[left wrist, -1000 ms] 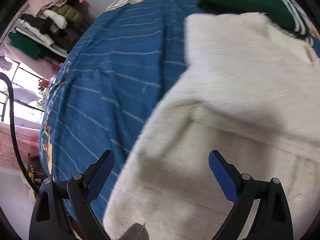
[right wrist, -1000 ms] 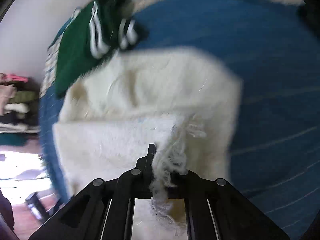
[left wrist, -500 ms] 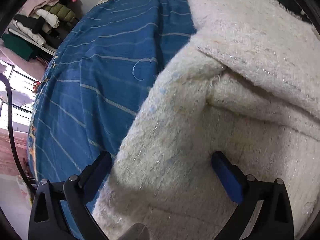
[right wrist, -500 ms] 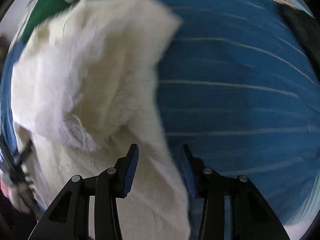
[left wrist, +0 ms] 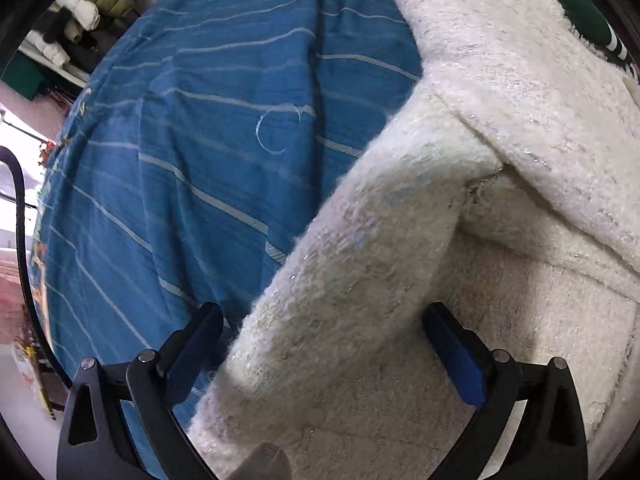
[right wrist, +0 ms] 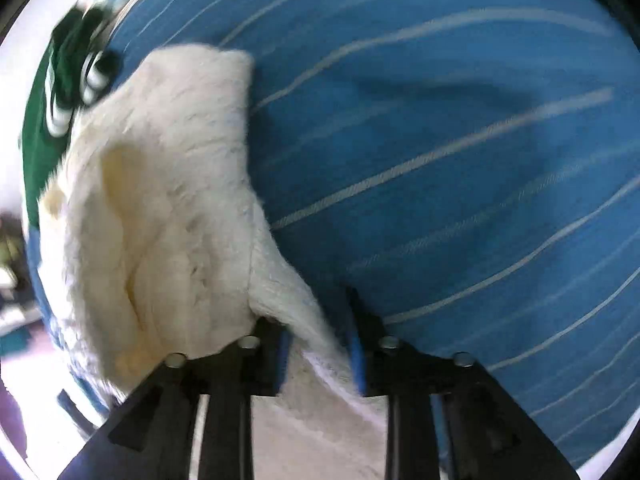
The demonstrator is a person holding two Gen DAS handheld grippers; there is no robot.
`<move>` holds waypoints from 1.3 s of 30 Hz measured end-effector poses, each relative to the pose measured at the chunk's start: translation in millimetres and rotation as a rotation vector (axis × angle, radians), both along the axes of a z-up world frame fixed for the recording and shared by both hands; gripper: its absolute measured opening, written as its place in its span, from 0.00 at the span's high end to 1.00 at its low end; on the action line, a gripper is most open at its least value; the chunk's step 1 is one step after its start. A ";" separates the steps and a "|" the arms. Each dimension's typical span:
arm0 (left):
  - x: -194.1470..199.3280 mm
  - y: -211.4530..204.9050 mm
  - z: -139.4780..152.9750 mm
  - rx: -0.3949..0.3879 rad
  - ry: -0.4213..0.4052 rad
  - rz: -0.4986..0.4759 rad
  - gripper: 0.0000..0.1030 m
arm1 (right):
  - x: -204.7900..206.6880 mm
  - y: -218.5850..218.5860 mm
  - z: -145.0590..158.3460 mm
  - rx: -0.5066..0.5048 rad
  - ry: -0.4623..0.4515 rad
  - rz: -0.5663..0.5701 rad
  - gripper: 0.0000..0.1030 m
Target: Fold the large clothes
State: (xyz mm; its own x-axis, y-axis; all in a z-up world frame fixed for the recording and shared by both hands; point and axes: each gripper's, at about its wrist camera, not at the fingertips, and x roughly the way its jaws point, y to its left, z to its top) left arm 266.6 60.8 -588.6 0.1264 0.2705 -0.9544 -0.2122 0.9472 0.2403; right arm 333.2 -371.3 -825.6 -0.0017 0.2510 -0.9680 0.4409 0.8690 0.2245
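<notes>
Presently, scene: a white fuzzy garment lies on a bed under a blue striped cover.

Garment (left wrist: pixel 500 152): cream-white, thick and fluffy, with faint glints in the knit. In the left wrist view it fills the right half, one layer folded over another so that a flap edge runs diagonally across the upper right. A rounded fold of it runs down toward the lower middle of the view.

Garment, right wrist view (right wrist: pixel 160 208): bunched into soft ridges on the left side, with a narrow strip trailing down toward the camera.

Cover (left wrist: pixel 208 152): blue with thin pale stripes and a small stitched curl; it lies under the garment and shows bare to the left. In the right wrist view (right wrist: pixel 460 140) it takes up the whole right side.

Left gripper (left wrist: pixel 320 352): spread wide, blue-padded fingers (left wrist: pixel 452 352) on either side of the rounded fold, one over the cover and one over the garment; the fold lies between them, not pinched.

Right gripper (right wrist: pixel 318 344): fingers drawn close together, a small gap left, with the strip of garment passing between the blue pads; whether they actually pinch the fabric cannot be told, as the view is blurred.

Green cloth (right wrist: pixel 44 128): dark green with white stripes, just beyond the garment at the far edge; in the left wrist view only a corner (left wrist: pixel 576 4) shows at upper right.

Clothes pile (left wrist: pixel 84 12): folded items stacked beyond the bed, upper left.
</notes>
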 end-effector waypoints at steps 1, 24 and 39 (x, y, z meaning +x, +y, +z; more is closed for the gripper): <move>0.7 -2.3 -1.4 0.016 0.001 -0.014 0.00 | 1.5 7.5 -2.2 0.002 0.008 0.047 0.76; -1.7 0.8 -9.3 -0.007 -0.011 -0.019 0.00 | -98.3 -8.9 -5.1 0.006 0.296 -0.057 0.93; 26.9 -104.3 11.1 0.045 -0.029 -0.141 0.00 | 64.5 82.1 17.9 -0.254 -0.035 0.382 0.89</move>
State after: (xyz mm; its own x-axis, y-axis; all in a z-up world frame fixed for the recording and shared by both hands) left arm 293.5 -43.5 -577.5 0.1933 0.2905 -0.9371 -0.0854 0.9565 0.2789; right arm 397.7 -289.1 -807.7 -0.0141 -0.0070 -0.9999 0.0746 0.9972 -0.0080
